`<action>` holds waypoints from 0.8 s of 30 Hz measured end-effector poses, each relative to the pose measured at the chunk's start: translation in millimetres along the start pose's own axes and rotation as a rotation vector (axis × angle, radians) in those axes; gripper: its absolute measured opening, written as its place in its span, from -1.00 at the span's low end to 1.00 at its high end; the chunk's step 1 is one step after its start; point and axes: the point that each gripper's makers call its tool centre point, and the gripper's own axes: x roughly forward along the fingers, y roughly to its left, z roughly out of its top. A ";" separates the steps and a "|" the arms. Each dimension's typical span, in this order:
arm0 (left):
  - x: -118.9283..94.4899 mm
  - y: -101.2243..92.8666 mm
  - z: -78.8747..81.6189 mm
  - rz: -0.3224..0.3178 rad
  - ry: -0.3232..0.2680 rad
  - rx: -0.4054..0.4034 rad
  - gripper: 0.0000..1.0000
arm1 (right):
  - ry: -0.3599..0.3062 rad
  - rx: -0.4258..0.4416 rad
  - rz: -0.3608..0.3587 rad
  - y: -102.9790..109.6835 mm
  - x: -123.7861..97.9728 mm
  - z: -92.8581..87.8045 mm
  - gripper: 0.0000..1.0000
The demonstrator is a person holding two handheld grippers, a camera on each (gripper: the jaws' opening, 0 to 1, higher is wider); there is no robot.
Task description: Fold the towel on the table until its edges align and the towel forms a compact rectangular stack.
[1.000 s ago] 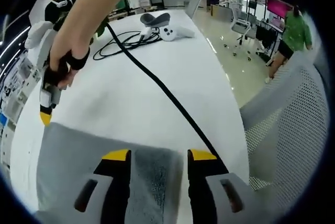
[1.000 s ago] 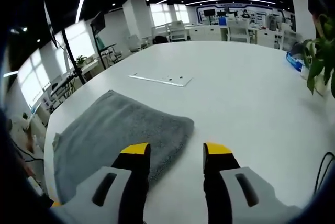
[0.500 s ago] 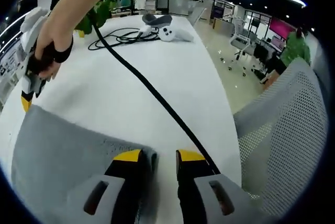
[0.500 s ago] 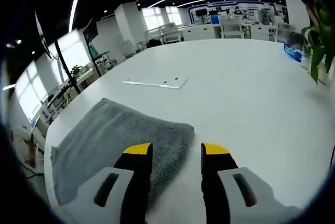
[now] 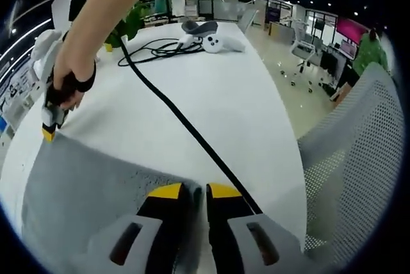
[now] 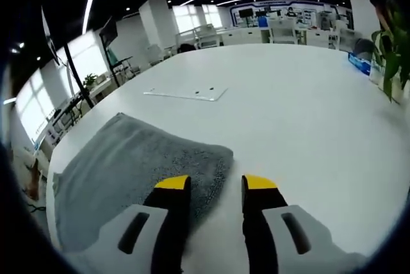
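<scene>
A grey towel (image 5: 96, 191) lies flat on the white table (image 5: 224, 95). In the left gripper view, my left gripper (image 5: 197, 191) has its jaws pressed onto the towel's near corner with only a thin gap between the yellow tips. A hand holds my right gripper (image 5: 49, 130) with its tip down at the towel's far left edge. In the right gripper view, the towel (image 6: 134, 165) spreads to the left, and its corner sits just ahead of my right gripper (image 6: 216, 183), whose jaws stand apart over the table (image 6: 307, 114).
A black cable (image 5: 173, 111) runs across the table past the towel's corner to a coil near a white headset (image 5: 208, 37). A mesh chair (image 5: 359, 159) stands at the right. A clear flat strip (image 6: 184, 95) lies beyond the towel, and a plant (image 6: 392, 43) sits at the right.
My left gripper's jaws have drawn together onto the towel's corner. The right gripper's jaws have narrowed a little and come down closer to the towel's edge.
</scene>
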 end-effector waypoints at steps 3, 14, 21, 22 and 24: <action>1.5 3.2 0.8 0.020 -0.015 -0.023 -0.81 | -0.006 -0.008 -0.017 -3.0 1.0 1.4 -0.45; 2.6 4.3 0.7 0.017 0.041 0.100 -0.93 | -0.023 -0.023 -0.031 0.4 6.1 -2.3 -0.93; 2.0 4.7 0.2 0.013 0.052 0.116 -0.94 | -0.006 -0.018 -0.036 1.1 8.1 -1.6 -0.96; 1.9 4.7 0.1 0.010 0.051 0.115 -0.94 | -0.005 -0.030 -0.035 1.5 7.8 -1.4 -0.97; 1.5 3.8 -0.3 0.004 0.057 0.134 -0.94 | -0.001 -0.042 -0.029 2.8 6.7 -1.3 -0.98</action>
